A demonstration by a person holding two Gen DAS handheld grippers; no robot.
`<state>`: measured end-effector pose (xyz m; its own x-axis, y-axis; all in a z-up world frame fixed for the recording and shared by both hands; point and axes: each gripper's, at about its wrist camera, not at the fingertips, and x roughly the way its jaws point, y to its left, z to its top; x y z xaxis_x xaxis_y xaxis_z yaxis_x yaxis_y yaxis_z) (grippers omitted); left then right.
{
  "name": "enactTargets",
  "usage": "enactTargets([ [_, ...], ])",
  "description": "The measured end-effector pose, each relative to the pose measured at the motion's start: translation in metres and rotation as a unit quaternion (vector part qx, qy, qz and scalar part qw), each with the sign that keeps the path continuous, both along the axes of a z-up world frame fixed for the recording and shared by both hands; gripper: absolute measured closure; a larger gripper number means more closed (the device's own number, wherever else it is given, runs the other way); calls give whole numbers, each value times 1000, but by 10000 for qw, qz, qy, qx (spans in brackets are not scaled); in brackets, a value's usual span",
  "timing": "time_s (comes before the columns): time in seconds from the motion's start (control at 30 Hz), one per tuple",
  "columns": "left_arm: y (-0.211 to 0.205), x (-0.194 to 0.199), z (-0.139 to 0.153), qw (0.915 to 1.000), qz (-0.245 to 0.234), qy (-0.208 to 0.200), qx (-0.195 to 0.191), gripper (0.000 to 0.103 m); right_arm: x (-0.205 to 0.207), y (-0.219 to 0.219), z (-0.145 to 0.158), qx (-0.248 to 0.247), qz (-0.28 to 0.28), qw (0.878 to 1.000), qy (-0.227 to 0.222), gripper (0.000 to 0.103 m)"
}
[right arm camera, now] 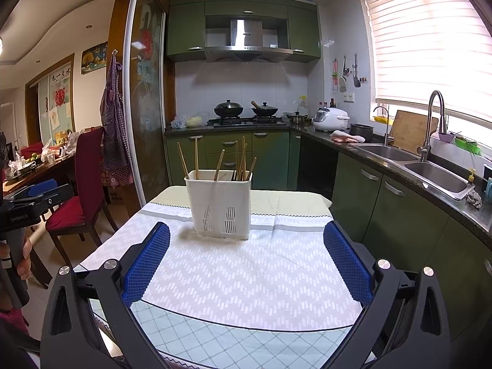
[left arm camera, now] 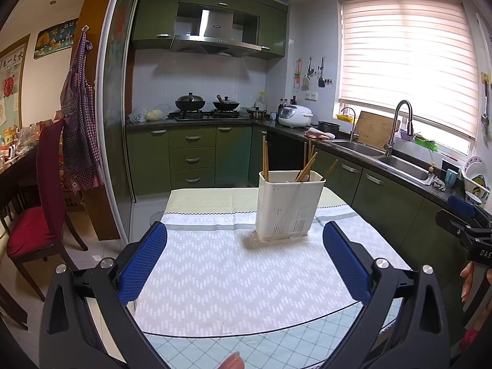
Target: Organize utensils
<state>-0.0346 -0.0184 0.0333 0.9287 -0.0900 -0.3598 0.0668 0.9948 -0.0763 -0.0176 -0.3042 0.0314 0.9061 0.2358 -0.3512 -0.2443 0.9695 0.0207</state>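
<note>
With my left gripper and right gripper both wide open and empty, I judge the chopsticks in the holder mid-table light, stiff and slippery, best pinched near their upper ends.

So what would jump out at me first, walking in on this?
Probably the white utensil holder standing upright mid-table on the patterned cloth, wooden chopsticks sticking out at odd angles. Then the blue-padded left gripper and right gripper, both wide open, aimed toward it from the near edge.
</note>
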Motion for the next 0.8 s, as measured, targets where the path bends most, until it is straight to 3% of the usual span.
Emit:
enactTargets([
  [0.3, 3, 7, 0, 9999, 70, 80, 1, 7, 1, 2, 0, -9, -1, 10000, 11, 4],
  [0.53, 1, 7, 1, 9992, 288, 45, 261, 7, 2, 2, -1, -7, -1, 10000, 23, 4],
  [0.8, 4, 9, 3, 9993, 296, 82, 210, 7, 4, 5, -2, -17, 3, 10000, 38, 4],
])
